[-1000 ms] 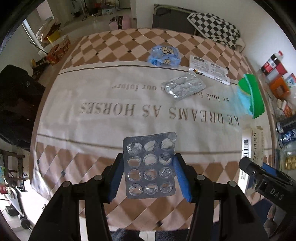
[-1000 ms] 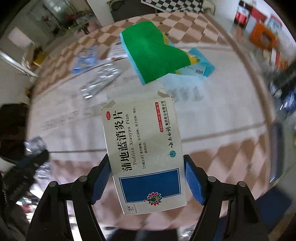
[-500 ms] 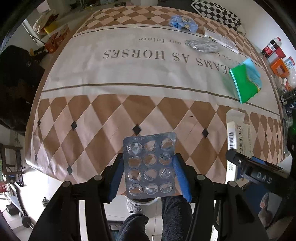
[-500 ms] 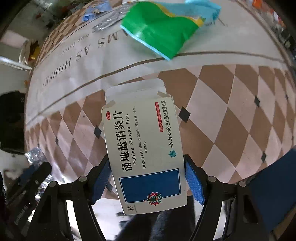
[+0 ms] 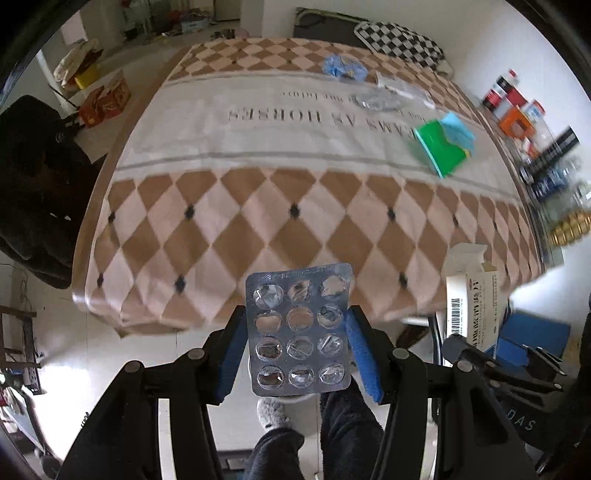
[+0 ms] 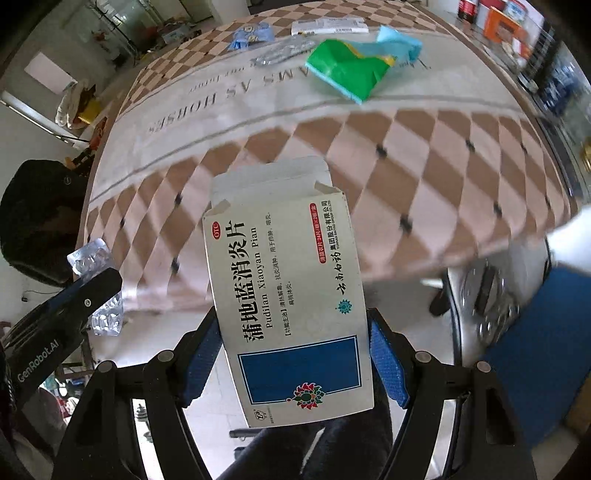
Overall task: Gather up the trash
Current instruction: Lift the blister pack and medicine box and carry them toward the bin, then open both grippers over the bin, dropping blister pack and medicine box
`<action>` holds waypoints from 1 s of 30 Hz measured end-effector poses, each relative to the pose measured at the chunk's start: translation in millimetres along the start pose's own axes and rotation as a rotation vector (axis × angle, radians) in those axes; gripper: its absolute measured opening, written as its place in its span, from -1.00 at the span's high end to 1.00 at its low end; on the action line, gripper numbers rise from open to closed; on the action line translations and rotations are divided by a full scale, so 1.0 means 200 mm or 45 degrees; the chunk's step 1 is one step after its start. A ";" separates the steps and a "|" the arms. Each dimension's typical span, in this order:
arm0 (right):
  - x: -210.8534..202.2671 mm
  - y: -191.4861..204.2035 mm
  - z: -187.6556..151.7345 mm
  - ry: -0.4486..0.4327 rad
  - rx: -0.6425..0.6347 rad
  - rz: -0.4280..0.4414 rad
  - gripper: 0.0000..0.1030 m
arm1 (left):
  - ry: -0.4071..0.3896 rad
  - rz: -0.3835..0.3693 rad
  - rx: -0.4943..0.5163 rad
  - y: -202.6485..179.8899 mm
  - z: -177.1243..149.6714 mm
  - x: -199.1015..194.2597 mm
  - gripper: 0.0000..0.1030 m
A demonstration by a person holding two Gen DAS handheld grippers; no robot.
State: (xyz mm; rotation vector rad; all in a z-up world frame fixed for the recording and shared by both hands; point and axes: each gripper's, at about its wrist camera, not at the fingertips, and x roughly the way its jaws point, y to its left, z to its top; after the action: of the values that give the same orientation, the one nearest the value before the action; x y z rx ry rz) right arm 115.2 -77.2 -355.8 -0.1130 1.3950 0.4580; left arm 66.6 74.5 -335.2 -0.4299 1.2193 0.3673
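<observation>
My left gripper (image 5: 295,350) is shut on an empty silver blister pack (image 5: 299,328), held off the table's near edge above the floor. My right gripper (image 6: 295,354) is shut on a white medicine box (image 6: 288,295) with blue panel and open top flap, also off the near edge. The box shows in the left wrist view (image 5: 471,299), and the blister pack in the right wrist view (image 6: 92,258). On the table lie a green and blue wrapper (image 5: 443,147), a crumpled clear wrapper (image 5: 376,99), a blue packet (image 5: 343,68) and a white flat pack (image 6: 328,26).
The table (image 5: 258,221) has a checkered cloth with printed text. Bottles and cans (image 5: 517,107) stand along its right side. A dark chair (image 5: 33,177) is at the left. A metal bin (image 6: 487,299) and blue object (image 6: 546,347) are at the lower right.
Both grippers have pulled back from the table with their loads. The table edge now lies farther ahead and the floor shows below both grippers.
</observation>
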 end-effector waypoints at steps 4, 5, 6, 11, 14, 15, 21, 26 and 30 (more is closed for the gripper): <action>0.10 -0.04 -0.22 0.082 0.046 0.000 -0.49 | 0.067 -0.015 0.004 0.03 -0.15 0.07 0.02; 0.14 -0.06 -0.25 0.101 0.054 -0.002 -0.49 | 0.080 -0.015 0.003 0.02 -0.17 0.09 0.02; 0.19 -0.08 -0.29 0.122 0.064 0.002 -0.49 | 0.101 -0.021 -0.005 0.03 -0.21 0.14 0.02; 0.67 -0.21 -0.48 0.273 0.113 -0.001 -0.49 | 0.274 -0.083 -0.091 0.13 -0.45 0.58 0.01; 1.02 -0.29 -0.59 0.347 0.148 0.008 -0.49 | 0.408 -0.133 -0.118 0.22 -0.60 0.98 0.01; 1.12 -0.31 -0.61 0.367 0.161 0.006 -0.49 | 0.446 -0.150 -0.138 0.25 -0.64 1.11 0.01; 1.80 -0.44 -0.75 0.474 0.243 0.056 -0.49 | 0.608 -0.251 -0.167 0.34 -0.80 1.75 0.00; 2.15 -0.43 -0.84 0.539 0.256 0.115 -0.54 | 0.644 -0.251 -0.227 0.46 -0.88 1.98 -0.75; 2.30 -0.41 -0.89 0.572 0.277 0.198 -1.00 | 0.610 -0.144 -0.237 0.57 -0.93 1.96 -0.88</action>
State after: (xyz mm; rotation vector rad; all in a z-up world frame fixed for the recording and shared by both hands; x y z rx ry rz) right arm 28.5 -100.4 -847.2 0.0763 1.8954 0.4212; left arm -22.1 94.9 -774.7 -0.7746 1.6229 0.2893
